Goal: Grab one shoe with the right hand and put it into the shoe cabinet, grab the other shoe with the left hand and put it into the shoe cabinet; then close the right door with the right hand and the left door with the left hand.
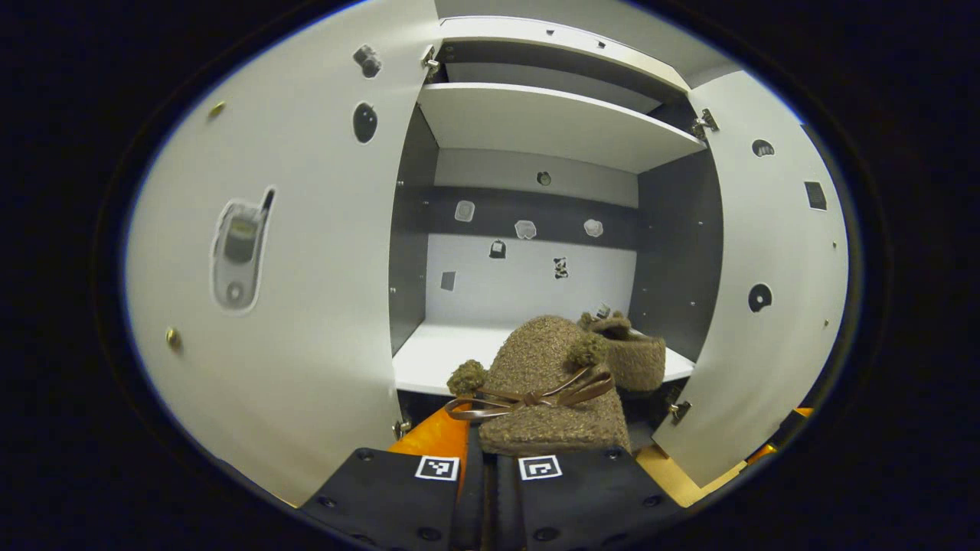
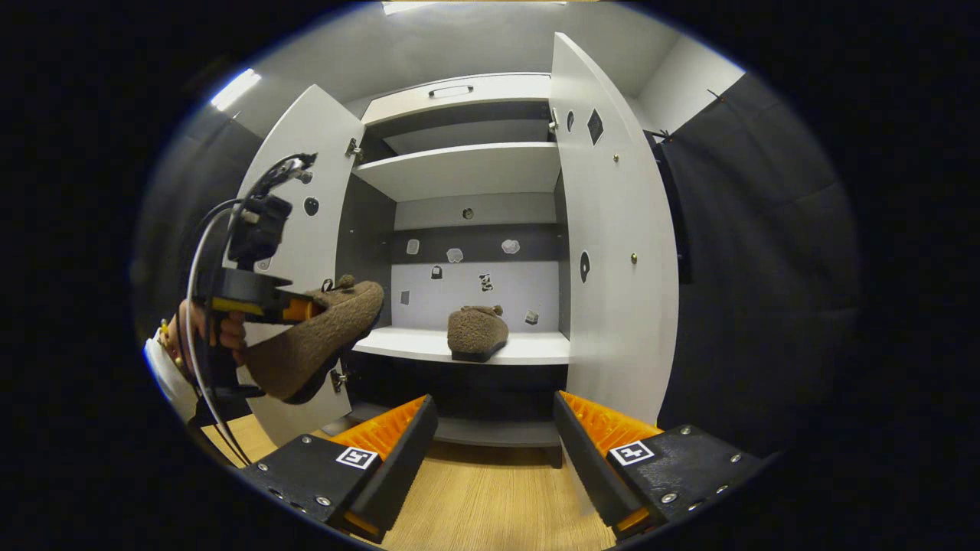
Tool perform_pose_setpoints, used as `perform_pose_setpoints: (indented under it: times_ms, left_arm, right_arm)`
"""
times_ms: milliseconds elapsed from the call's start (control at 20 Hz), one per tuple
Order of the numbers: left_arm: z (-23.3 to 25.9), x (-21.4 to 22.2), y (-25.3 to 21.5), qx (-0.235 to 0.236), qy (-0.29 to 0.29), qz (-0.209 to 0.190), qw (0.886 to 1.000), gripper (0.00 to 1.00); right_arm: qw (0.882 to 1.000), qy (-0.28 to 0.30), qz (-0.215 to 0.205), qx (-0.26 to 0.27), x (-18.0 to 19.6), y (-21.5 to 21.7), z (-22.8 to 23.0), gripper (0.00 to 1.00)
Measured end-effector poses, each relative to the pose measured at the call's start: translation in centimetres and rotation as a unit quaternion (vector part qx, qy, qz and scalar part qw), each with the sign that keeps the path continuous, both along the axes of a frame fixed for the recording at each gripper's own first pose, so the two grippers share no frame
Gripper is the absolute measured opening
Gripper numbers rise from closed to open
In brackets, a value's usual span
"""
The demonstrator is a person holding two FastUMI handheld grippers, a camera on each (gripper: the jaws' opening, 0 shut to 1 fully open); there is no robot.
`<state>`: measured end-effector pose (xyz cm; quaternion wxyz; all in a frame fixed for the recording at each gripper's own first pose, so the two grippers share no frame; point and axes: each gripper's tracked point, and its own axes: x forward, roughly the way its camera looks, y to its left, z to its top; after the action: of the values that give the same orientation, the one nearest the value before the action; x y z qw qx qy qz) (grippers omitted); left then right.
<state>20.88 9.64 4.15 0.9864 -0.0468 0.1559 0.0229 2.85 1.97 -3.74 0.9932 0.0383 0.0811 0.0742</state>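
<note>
Step in hand, by my reading: second shoe going in. First shoe (image 2: pixel 476 331) already sat on the lower shelf (image 2: pixel 429 346) of the cabinet (image 2: pixel 467 161), toward the right side, toe pointing out.

Left gripper (image 1: pixel 490 459) was pinching the second shoe (image 1: pixel 547 390) by its heel end, both fingers pressed on it. In the right gripper view the same shoe (image 2: pixel 314 344) hung in the air in front of the left door (image 2: pixel 306 229), toe tilted up toward the opening, not yet over the shelf. A hand (image 2: pixel 222 329) held that gripper.

Right gripper (image 2: pixel 490 451) was spread wide and held nothing, hanging back over the wooden floor (image 2: pixel 490 505) and facing the cabinet's middle.

Both doors stood open; the right door (image 2: pixel 612 252) swung well out.

In the left gripper view the held shoe sat low before the shelf edge, the placed shoe (image 1: pixel 632 356) just behind and to the right.

Next move, as I judged it: carry the shoe forward over the bare left part of the shelf, beside the first shoe, set it down, then let go. Risk: clipping the left door edge or nudging the placed shoe. Doors come after.
</note>
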Motion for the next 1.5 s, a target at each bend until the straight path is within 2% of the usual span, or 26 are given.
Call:
perform_pose_setpoints:
  times_ms: [200,350,550,700,950,1000,1050,1100,1250,1300,1400,1500]
  left_arm:
    - [-0.6,8.2,-0.8,-0.023,0.029,-0.011,0.999,0.14]
    - [-3.2,14.5,-1.6,0.01,0.07,-0.022,0.997,0.14]
    - [-6.5,20.6,-3.6,-0.034,0.111,-0.036,0.993,0.14]
    - [-8.7,23.0,-2.8,-0.016,0.133,-0.025,0.991,0.14]
    - [-10.9,22.9,-2.6,-0.011,0.165,-0.025,0.986,0.19]
    - [-11.2,22.7,-2.5,-0.019,0.17,-0.024,0.985,0.24]
    - [-11.6,22.4,-2.4,-0.023,0.177,-0.022,0.984,0.34]
    - [-11.7,22.4,-2.2,-0.029,0.176,-0.02,0.984,0.4]
    - [-11.5,22.2,-2.0,-0.034,0.173,-0.023,0.984,0.54]
    - [-11.2,22.2,-2.3,-0.038,0.167,-0.032,0.985,0.54]
    - [-10.3,22.4,-3.0,-0.041,0.152,-0.053,0.986,0.66]
    - [-9.7,21.8,-2.9,-0.021,0.149,-0.065,0.986,0.82]
  right_arm:
    - [1.0,-0.005,-0.004,-0.007,-0.4,-0.2,0.6,0.94]
    - [1.0,0.002,-0.008,-0.01,-0.7,-0.3,0.4,0.94]
    - [1.0,0.01,-0.015,-0.009,-1.1,-0.6,-0.1,0.94]
    - [1.0,0.01,-0.022,-0.014,-1.3,-1.0,-0.1,0.94]
    - [1.0,0.007,-0.025,-0.013,-1.1,-1.1,-0.1,0.94]
    - [1.0,0.007,-0.024,-0.011,-1.0,-1.1,-0.1,0.94]
    - [1.0,0.006,-0.022,-0.009,-0.9,-0.9,0.0,0.94]
    - [1.0,0.006,-0.02,-0.009,-0.9,-0.8,0.0,0.94]
    - [1.0,0.005,-0.013,-0.01,-0.7,-0.3,0.0,0.94]
    - [1.0,0.004,-0.01,-0.01,-0.7,-0.1,0.0,0.94]
    - [1.0,0.002,-0.008,-0.009,-0.5,0.0,0.0,0.94]
    - [1.0,0.002,-0.007,-0.007,-0.6,0.0,0.1,0.94]
